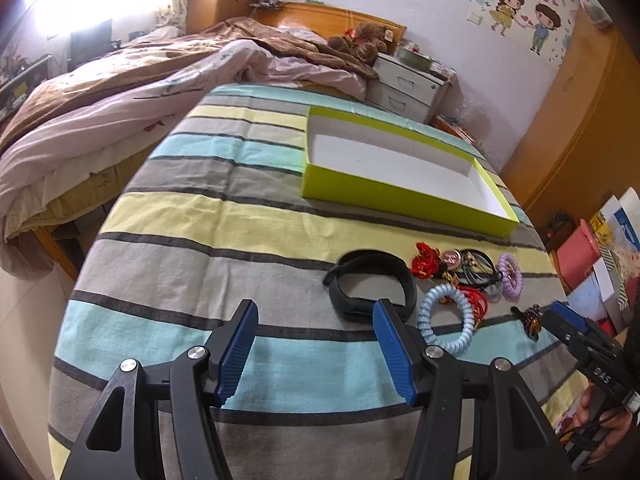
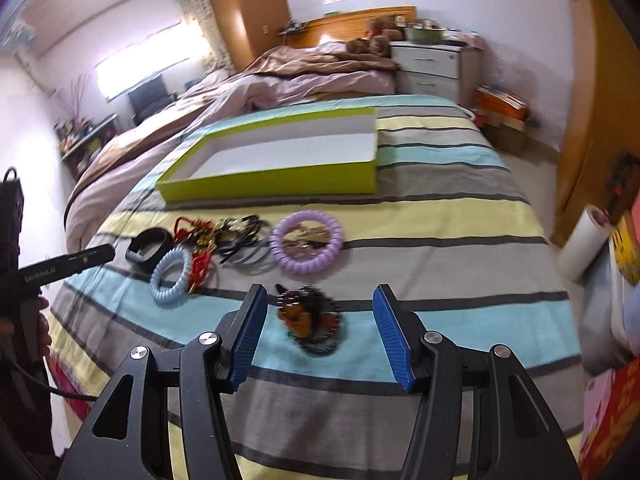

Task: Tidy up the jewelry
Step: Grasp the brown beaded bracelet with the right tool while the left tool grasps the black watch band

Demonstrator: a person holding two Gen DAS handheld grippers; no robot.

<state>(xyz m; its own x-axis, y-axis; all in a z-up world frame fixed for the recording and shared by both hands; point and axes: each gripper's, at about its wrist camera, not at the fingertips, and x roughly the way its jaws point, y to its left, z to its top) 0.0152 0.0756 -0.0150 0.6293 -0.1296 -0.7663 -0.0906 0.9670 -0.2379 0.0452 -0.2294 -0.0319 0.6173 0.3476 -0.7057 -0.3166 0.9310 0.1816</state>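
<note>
Both tools stand wide open and hold nothing. Left tool (image 1: 316,322) hangs over the striped bedspread (image 1: 192,264), beside the black band (image 1: 370,284) and the blue coil tie (image 1: 448,318). Right tool (image 2: 320,306) hangs over a brown hair clip (image 2: 310,320), not touching it. Beyond the purple coil tie (image 2: 306,242) lies the green box (image 2: 280,182), its white inside bare.

- Daylight floods in from a window (image 1: 80,4), blown out to white glare in the left wrist view.
- The room is bright and evenly lit; shadows on the striped bedspread (image 1: 240,216) are soft.
- Both views bend strongly at the edges, with dark corners.
- The right wrist view is slightly blurred, most at the brooch (image 2: 310,322).
</note>
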